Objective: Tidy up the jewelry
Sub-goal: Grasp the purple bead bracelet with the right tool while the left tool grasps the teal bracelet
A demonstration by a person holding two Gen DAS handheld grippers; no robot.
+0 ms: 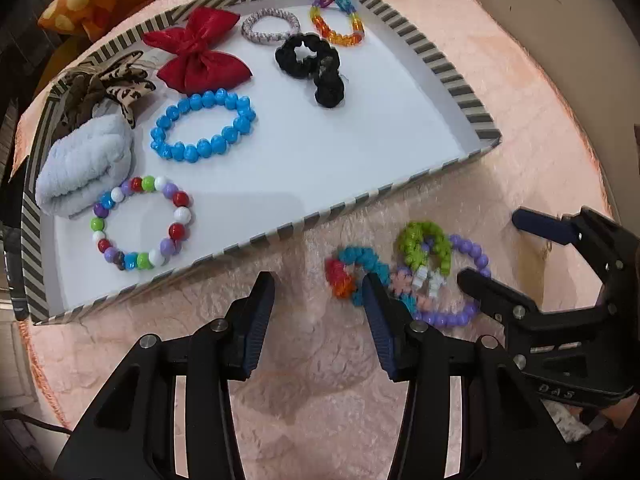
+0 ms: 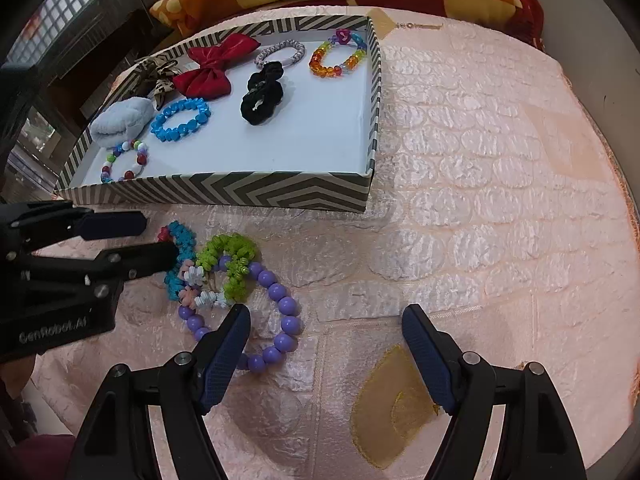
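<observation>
Mostly done: the chevron-striped cardboard tray (image 2: 224, 194) holds nine pieces. At its 6 o'clock, a tangled pile of beaded bracelets (image 2: 236, 276) remains on the pink quilted bed cover (image 2: 480, 200). The left gripper (image 1: 318, 296) and right gripper (image 2: 326, 330) both have jaws wide open, holding nothing.

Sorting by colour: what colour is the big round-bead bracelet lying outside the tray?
Purple bead bracelet; clearest in the right wrist view.

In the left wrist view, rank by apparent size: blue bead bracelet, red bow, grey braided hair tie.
1. Blue bead bracelet and red bow: look alike, not ranked.
2. Grey braided hair tie: smallest, though farther away.
</observation>
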